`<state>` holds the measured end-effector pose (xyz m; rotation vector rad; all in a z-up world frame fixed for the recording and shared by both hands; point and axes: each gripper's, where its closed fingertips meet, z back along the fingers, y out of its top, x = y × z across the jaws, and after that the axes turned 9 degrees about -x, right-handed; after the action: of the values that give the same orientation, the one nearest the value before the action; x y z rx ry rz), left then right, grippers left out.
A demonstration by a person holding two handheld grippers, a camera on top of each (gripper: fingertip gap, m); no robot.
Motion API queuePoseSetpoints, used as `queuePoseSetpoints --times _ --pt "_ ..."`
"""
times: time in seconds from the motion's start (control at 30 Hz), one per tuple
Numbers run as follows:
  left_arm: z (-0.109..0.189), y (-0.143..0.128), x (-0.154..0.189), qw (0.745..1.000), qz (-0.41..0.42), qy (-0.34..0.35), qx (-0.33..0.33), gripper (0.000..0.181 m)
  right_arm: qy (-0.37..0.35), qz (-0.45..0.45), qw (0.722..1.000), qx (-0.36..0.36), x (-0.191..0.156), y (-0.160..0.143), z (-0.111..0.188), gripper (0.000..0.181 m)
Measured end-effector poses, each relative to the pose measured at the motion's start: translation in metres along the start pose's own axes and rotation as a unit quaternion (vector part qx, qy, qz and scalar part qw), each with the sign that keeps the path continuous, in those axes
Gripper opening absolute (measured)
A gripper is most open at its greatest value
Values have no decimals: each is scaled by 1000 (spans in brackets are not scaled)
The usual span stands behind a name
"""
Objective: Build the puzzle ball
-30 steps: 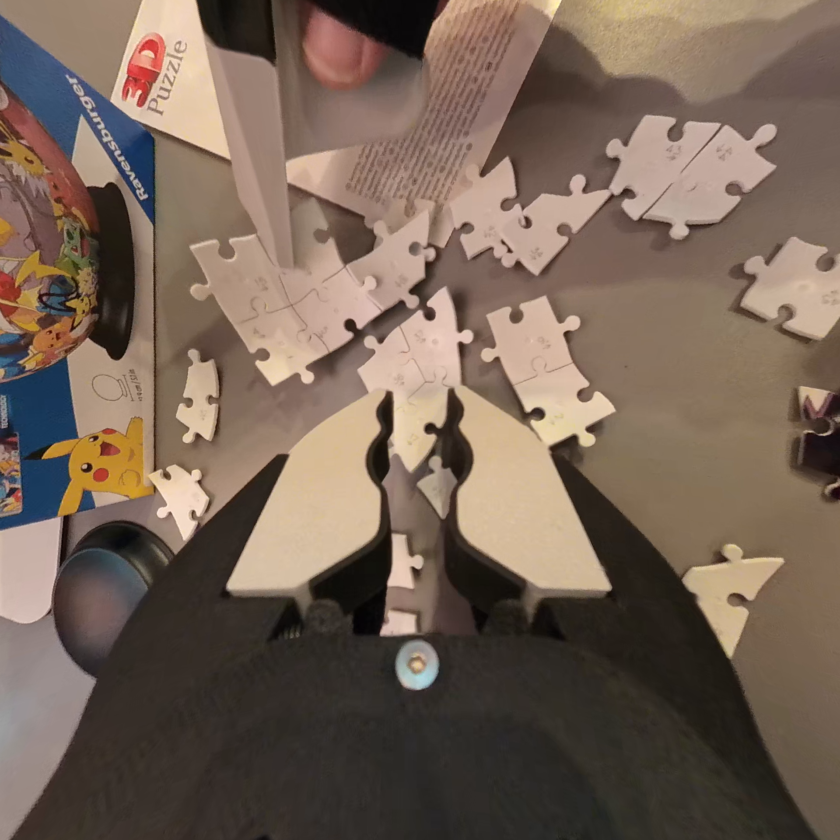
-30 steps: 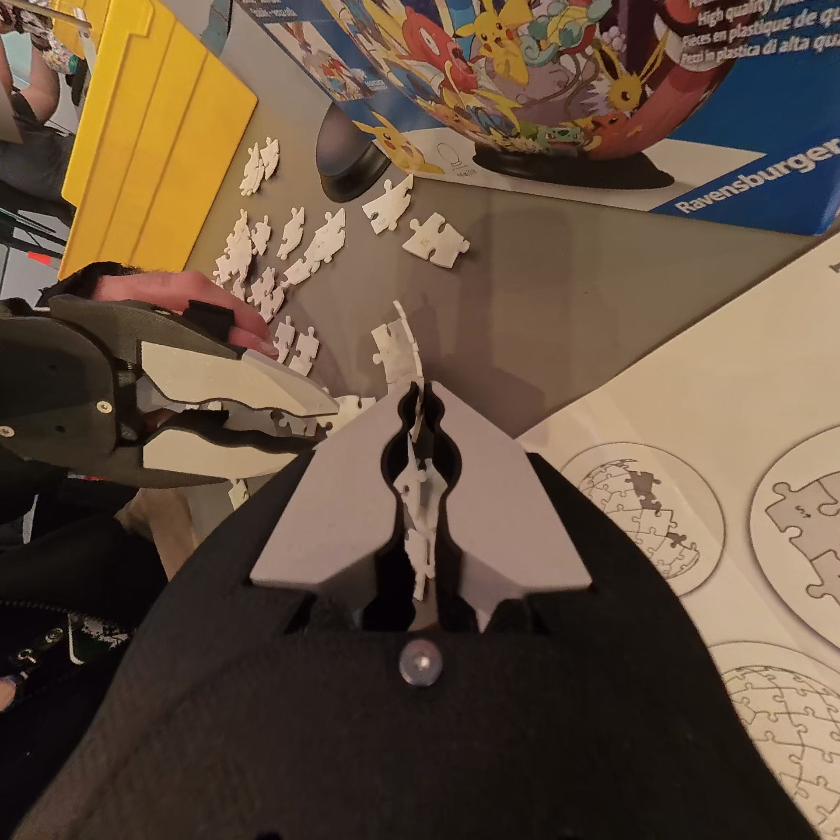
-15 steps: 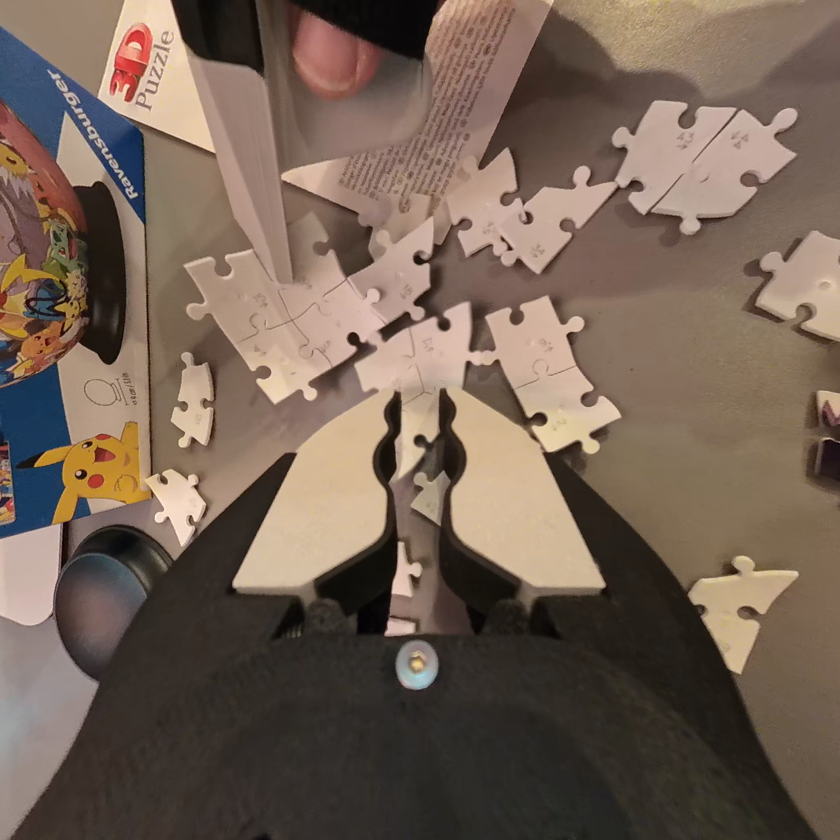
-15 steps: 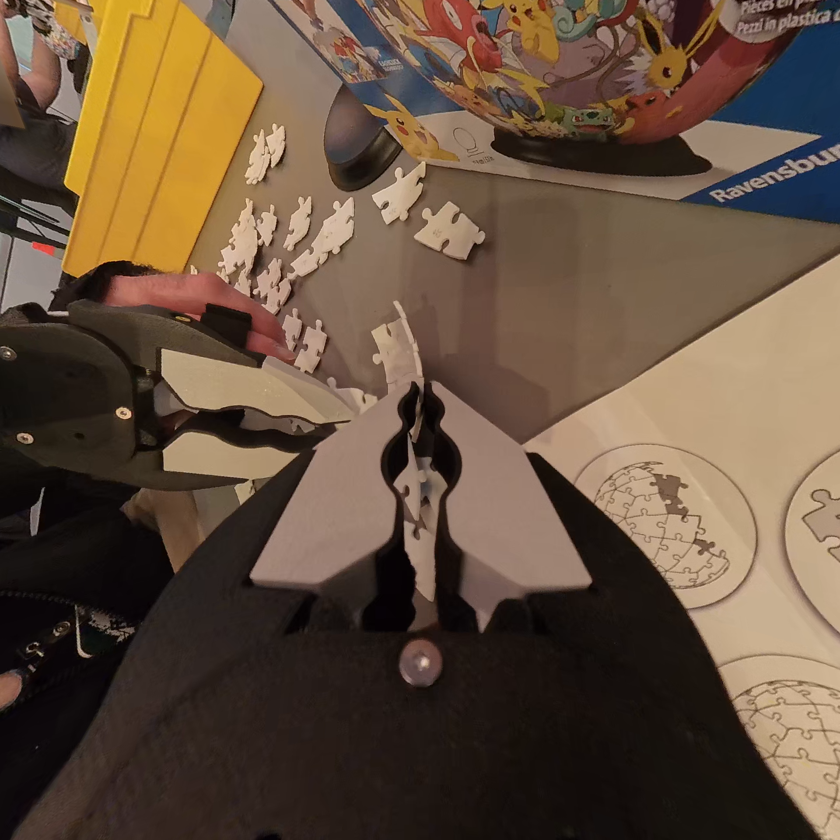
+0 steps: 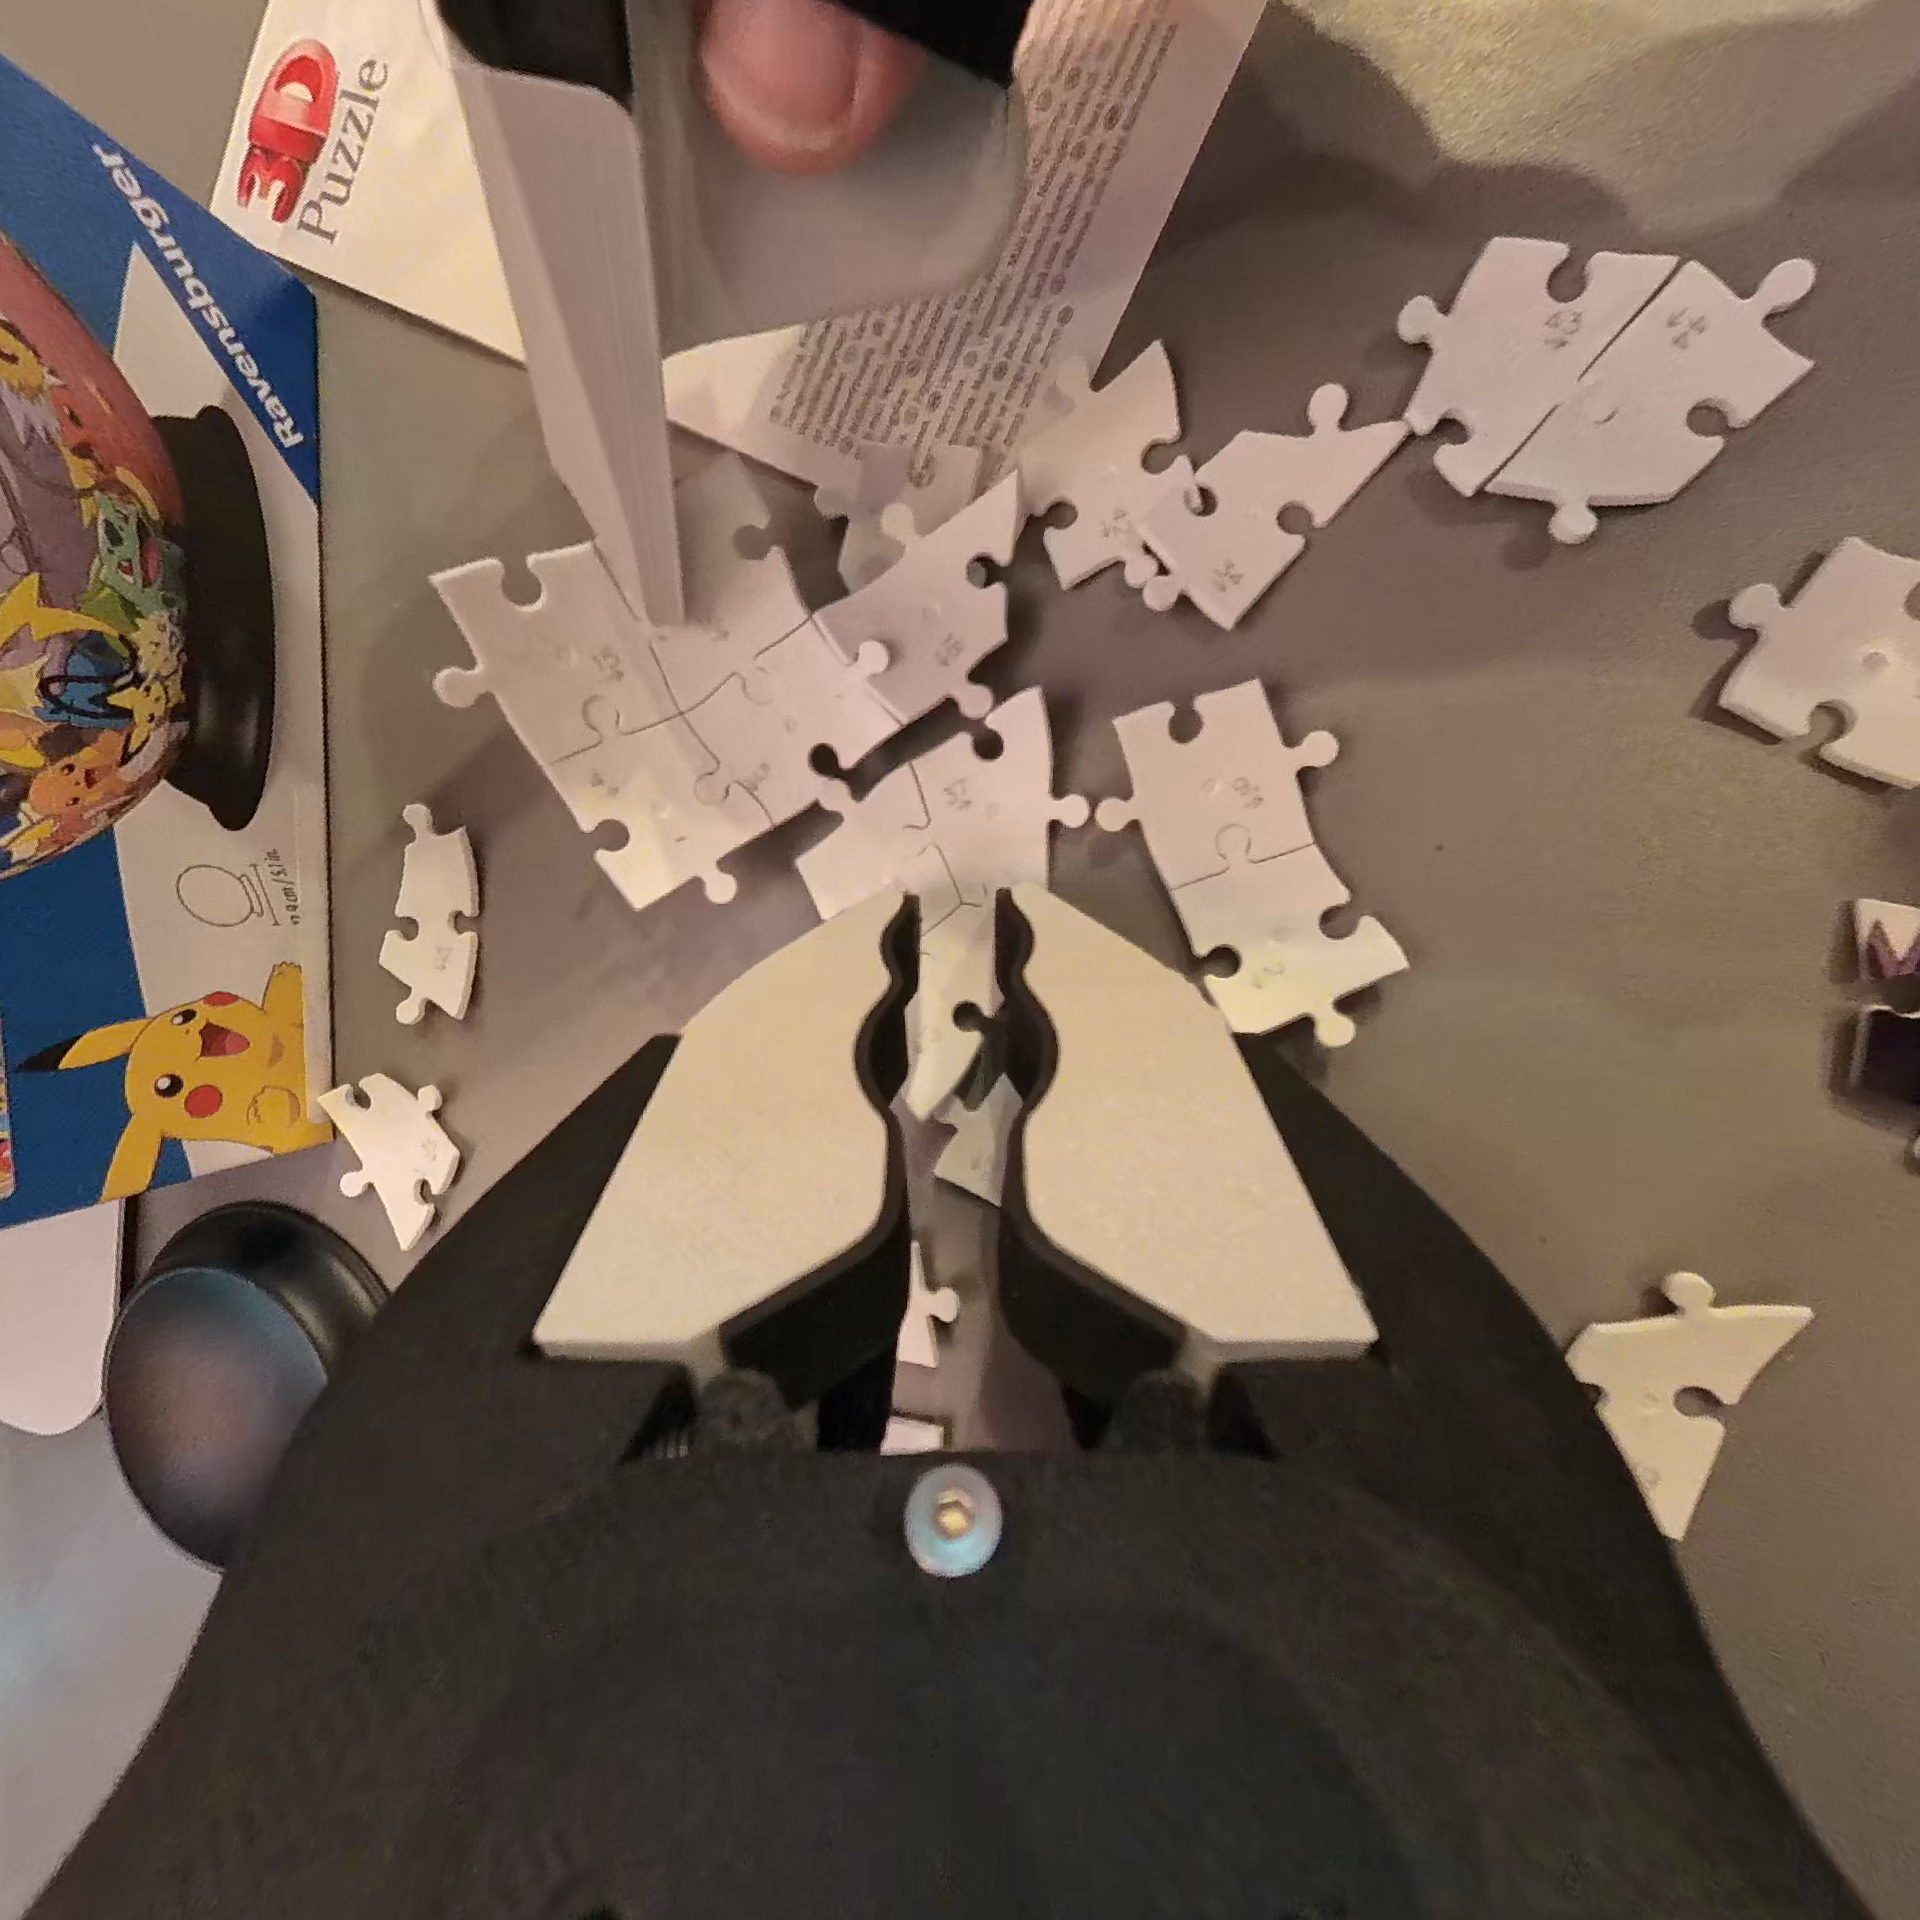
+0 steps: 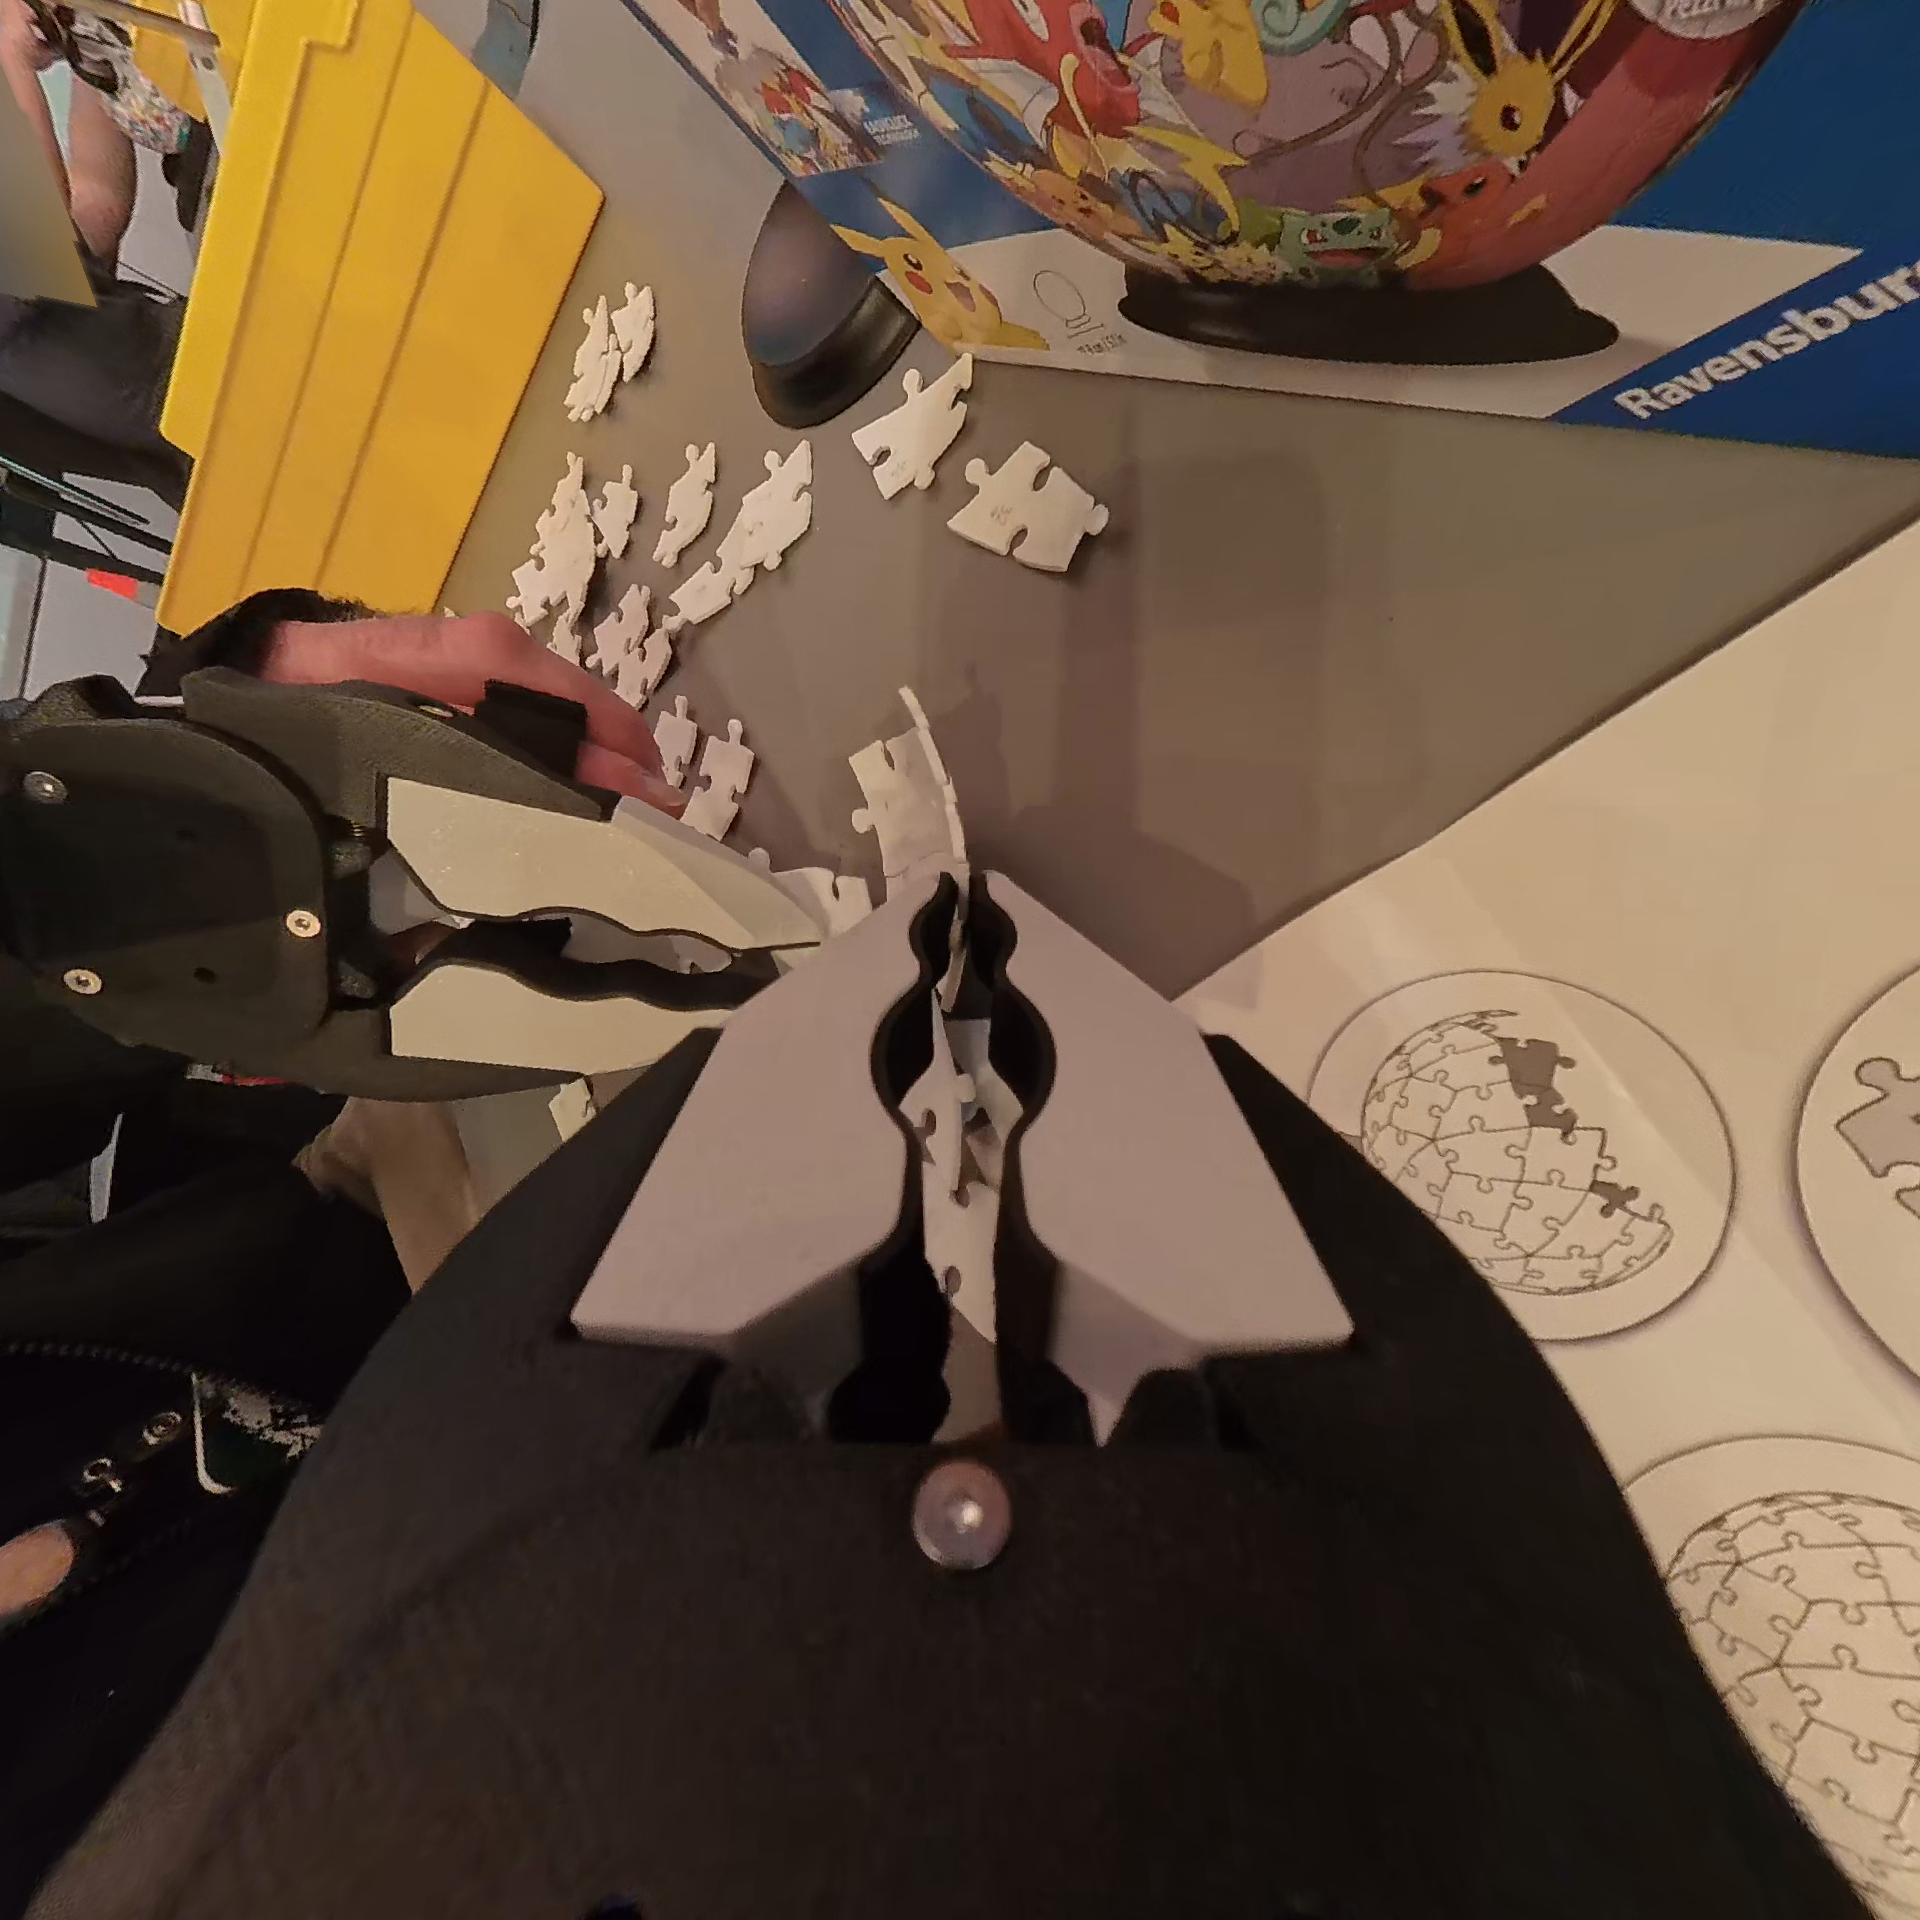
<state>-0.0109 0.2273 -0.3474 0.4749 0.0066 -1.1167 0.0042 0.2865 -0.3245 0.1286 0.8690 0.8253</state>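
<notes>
White-backed puzzle pieces lie on a grey table (image 5: pixel 1558 935). My left gripper (image 5: pixel 956 902) is shut on a small joined cluster of pieces (image 5: pixel 956 800), which sticks out past its fingertips. The cluster's left edge touches a larger joined section (image 5: pixel 644 717). My right gripper reaches in from the top; its fingers (image 5: pixel 613 416) pinch that larger section at its far edge. In the right wrist view, my right gripper (image 6: pixel 966 883) is shut on the curved section (image 6: pixel 909 779), seen edge-on. The left gripper (image 6: pixel 800 940) meets it from the left.
The blue puzzle box (image 5: pixel 156 644) and a black stand (image 5: pixel 239 1340) sit at the left. An instruction sheet (image 5: pixel 353 135) lies at the top, and also shows in the right wrist view (image 6: pixel 1558 883). Loose pieces (image 5: pixel 1600 384) surround the work spot. A yellow bin (image 6: pixel 364 312) stands far left. About 7 cm separates my left fingertips from my right.
My left gripper has brought the small cluster forward and left until it touches the larger section. The right gripper has held the section almost still.
</notes>
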Motion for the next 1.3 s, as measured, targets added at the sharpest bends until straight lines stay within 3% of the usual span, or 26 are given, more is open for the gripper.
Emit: queuePoseSetpoints --times 1.3 --pt "0 10 -2 1000 -18 -11 -2 12 -6 0 1000 -15 2 -5 -10 1"
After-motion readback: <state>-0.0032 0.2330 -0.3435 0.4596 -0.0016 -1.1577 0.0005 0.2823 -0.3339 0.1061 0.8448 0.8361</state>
